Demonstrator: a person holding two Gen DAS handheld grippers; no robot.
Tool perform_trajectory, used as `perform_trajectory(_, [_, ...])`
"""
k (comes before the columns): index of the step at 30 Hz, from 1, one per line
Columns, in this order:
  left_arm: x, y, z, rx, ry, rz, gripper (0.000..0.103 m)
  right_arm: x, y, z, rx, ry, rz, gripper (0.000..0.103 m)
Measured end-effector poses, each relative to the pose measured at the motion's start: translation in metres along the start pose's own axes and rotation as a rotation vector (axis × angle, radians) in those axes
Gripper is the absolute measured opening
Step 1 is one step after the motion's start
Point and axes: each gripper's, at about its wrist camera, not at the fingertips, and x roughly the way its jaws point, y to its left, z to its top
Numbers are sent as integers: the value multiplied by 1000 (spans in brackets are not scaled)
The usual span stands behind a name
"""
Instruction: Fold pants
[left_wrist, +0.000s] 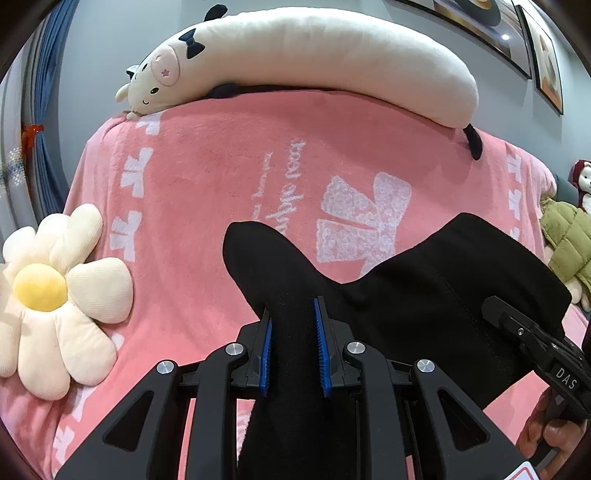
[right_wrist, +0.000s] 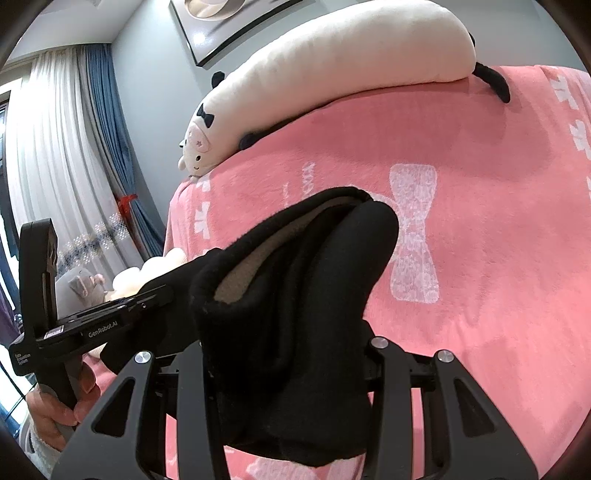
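Blue pads (left_wrist: 266, 354) of L gripper (left_wrist: 293, 314) clench a bunched ridge of black pants (left_wrist: 424, 288). R gripper (right_wrist: 291, 332): fingers buried in cloth, gripping a thick fold, tan lining showing. Pants hang between both, lifted off pink blanket (left_wrist: 207, 184), slack in the middle.

To do well, my read: keep both grips firm, carry level and together, hold hands apart to take out sag, lay on open pink. Flower cushion (left_wrist: 55, 295) sits L; cow bolster (left_wrist: 314, 55) far edge — stop short.

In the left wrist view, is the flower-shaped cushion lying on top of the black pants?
No. The flower cushion lies on the pink blanket off to the left, clear of the black pants.
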Motion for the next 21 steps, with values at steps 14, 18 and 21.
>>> perform_trajectory(14, [68, 17, -6, 0, 13, 38, 17, 51, -25, -10, 24, 14, -10, 38])
perform_trajectory(18, [69, 18, -4, 44, -95, 152, 7, 63, -33, -15, 20, 13, -32, 39])
perform_trajectory(21, [81, 24, -2, 49, -80, 214, 16, 94, -53, -38, 8, 125, -61, 57])
